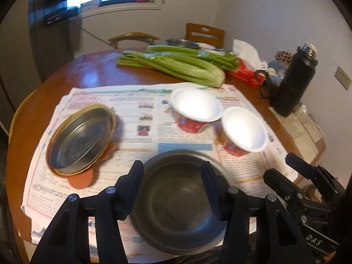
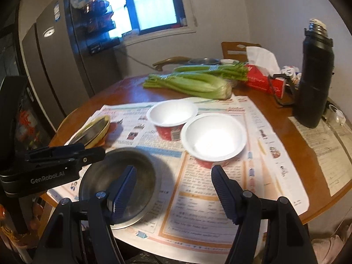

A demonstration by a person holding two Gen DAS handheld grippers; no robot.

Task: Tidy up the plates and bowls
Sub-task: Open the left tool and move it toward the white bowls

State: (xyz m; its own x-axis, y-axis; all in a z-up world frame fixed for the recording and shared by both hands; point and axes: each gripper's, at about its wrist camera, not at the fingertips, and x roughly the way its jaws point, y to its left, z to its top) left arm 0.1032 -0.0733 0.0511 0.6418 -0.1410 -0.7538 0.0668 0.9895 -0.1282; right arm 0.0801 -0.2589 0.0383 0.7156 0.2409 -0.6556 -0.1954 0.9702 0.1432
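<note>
A dark metal bowl rests on the newspaper near the table's front edge. My left gripper hovers just above it, jaws apart, with the pads off the rim. From the right wrist view, the left gripper is seen side-on over the bowl. My right gripper is open over bare newspaper, with nothing between its fingers. Two white paper bowls with red sides stand side by side behind it. At the left, a metal plate lies tilted on a yellow plate and an orange mat.
Celery bunches, a red tissue box and a tall black flask occupy the far and right side of the round wooden table. Another metal bowl sits at the far edge. Chairs stand behind; a fridge is at the left.
</note>
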